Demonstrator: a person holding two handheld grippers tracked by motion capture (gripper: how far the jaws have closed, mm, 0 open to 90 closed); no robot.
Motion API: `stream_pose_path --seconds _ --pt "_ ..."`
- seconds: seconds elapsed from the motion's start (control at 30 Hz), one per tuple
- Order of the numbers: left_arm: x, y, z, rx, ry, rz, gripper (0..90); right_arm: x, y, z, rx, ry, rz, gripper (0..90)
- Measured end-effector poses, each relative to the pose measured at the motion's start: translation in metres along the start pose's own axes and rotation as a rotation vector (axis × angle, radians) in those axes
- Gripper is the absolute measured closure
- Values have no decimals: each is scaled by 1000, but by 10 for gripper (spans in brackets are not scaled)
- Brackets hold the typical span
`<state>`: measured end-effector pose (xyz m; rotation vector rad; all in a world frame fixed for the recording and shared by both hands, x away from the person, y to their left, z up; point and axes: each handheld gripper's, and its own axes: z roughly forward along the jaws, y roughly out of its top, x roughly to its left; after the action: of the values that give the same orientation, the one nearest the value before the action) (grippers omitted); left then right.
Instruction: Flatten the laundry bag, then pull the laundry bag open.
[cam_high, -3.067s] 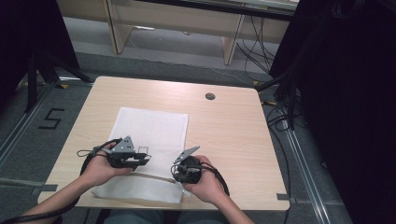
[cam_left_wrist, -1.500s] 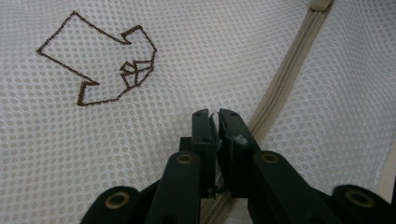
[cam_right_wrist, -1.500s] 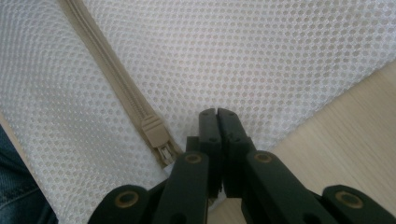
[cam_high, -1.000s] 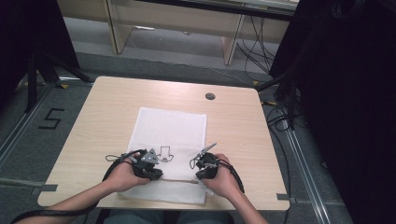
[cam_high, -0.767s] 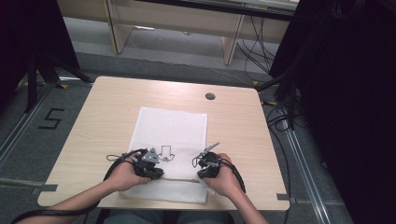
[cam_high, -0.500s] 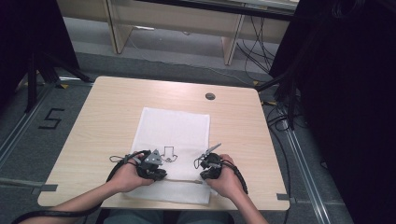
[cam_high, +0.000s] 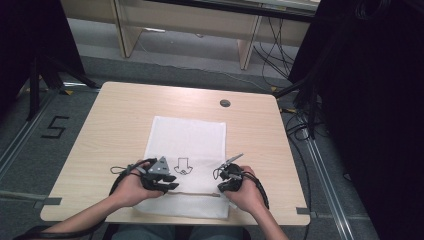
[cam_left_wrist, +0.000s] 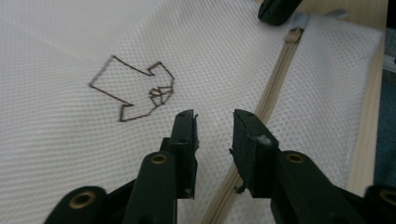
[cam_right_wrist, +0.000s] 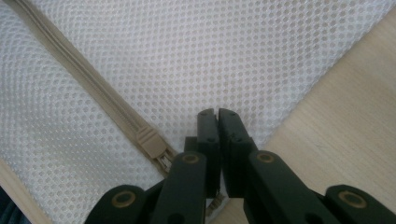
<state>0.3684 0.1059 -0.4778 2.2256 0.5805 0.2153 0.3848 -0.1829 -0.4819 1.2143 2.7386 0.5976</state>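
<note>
Your desk (cam_high: 120, 115) carries a white mesh bag (cam_high: 187, 137), which lies flat with its long axis from 12 o'clock to 6 o'clock in the high view. Its near end reaches the desk edge at 6 o'clock, between your two hands. A beige zipper (cam_left_wrist: 275, 88) crosses this near end from 9 o'clock to 3 o'clock. The coming move, I judge, turns on this line, because both tools sit on it.

Your left tool (cam_high: 167, 184) is at the 9 o'clock end, just under the printed arrow (cam_high: 183, 165). Its jaws have just been opening and now stand apart with a clear gap; the mesh lies under them, but they hold nothing.

Your right tool (cam_high: 226, 186) is at the 3 o'clock end. Its jaws are almost together. In the right gripper view the zipper pull (cam_right_wrist: 152, 142) lies just beside the jaws (cam_right_wrist: 218, 114), at about 9 o'clock from the tips. It seems that they pinch something small at this spot, but I cannot tell what it is.

So the right tool is nearer to the pull, and a pull along the zipper would go toward 9 o'clock.
</note>
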Motion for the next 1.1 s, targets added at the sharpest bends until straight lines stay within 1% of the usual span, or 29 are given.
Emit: stream_pose_path --seconds 0.03,0.1,0.13,0.17,0.23,0.27,0.3,0.33,0.37,0.4,0.43,0.5,0.53,0.57,0.6,0.63,0.67,0.7,0.73,0.77,0.83,0.87,0.9,0.93,0.97,1.0,1.03,1.07,1.1 --pt "2 -1 -6 -13 2 -7 663 0 -1 -2 1 -11 23 874" --pt "11 -7 -24 -75 8 -13 582 -1 -1 -5 -51 -16 -2 855" --pt "17 -13 -34 -101 29 -56 557 1 0 -9 -71 -8 0 845" --pt "21 -18 -40 -118 40 -80 506 2 0 -13 -97 -5 -6 826" --pt "27 -28 -50 -136 51 -86 442 5 0 -19 -120 -6 3 801" --pt "28 -34 -55 -144 57 -115 419 4 -1 -20 -138 -21 -9 788" --pt "30 -39 -58 -144 67 -120 393 6 -3 -23 -140 -19 11 778" --pt "31 -43 -60 -139 76 -119 369 3 -4 -24 -161 -24 -9 763" --pt "31 -46 -60 -135 85 -124 363 4 -6 -27 -156 -19 12 742" --pt "32 -48 -60 -137 84 -107 363 1 -8 -28 -168 -26 1 738" --pt "31 -47 -58 -140 82 -115 363 -2 -9 -29 -180 -30 -10 738" --pt "29 -44 -55 -127 76 -123 362 -5 -12 -32 -189 -30 6 737" --pt "28 -44 -52 -143 65 -132 359 -7 -14 -33 -196 -35 5 744" --pt "27 -43 -51 -135 64 -107 358 -8 -15 -33 -196 -40 3 756" --pt "25 -42 -48 -131 66 -118 357 -8 -16 -35 -193 -35 12 784" --pt "24 -42 -46 -125 64 -108 356 -9 -17 -36 -195 -38 2 840" --pt "23 -41 -43 -128 62 -103 357 -8 -18 -37 -183 -42 3 869" --pt "22 -41 -42 -122 58 -97 356 -8 -18 -38 -177 -49 -13 891" --pt "21 -41 -42 -118 54 -88 356 -7 -18 -40 -177 -43 -12 900" --pt "19 -41 -40 -133 51 -98 356 -8 -18 -40 -174 -40 -22 900" --pt "20 -40 -41 -116 51 -74 351 -5 -19 -41 -155 -41 -11 900" --pt "20 -40 -41 -133 46 -82 349 -4 -19 -41 -148 -32 -2 900" --pt "19 -40 -40 -138 51 -105 349 -4 -19 -40 -145 -23 1 900" --pt "20 -39 -41 -124 46 -110 350 -5 -19 -38 -147 -21 -10 900" --pt "20 -39 -41 -141 58 -101 354 -5 -19 -37 -135 -11 -12 900" --pt "20 -38 -41 -168 66 -107 378 -4 -20 -37 -121 -1 -2 900" --pt "19 -36 -42 -170 80 -118 403 -4 -21 -37 -113 11 1 900" --pt "20 -35 -42 -181 70 -120 417 -5 -22 -36 -120 4 -16 900" --pt "20 -34 -43 -184 72 -108 431 -5 -22 -36 -111 8 -3 900"
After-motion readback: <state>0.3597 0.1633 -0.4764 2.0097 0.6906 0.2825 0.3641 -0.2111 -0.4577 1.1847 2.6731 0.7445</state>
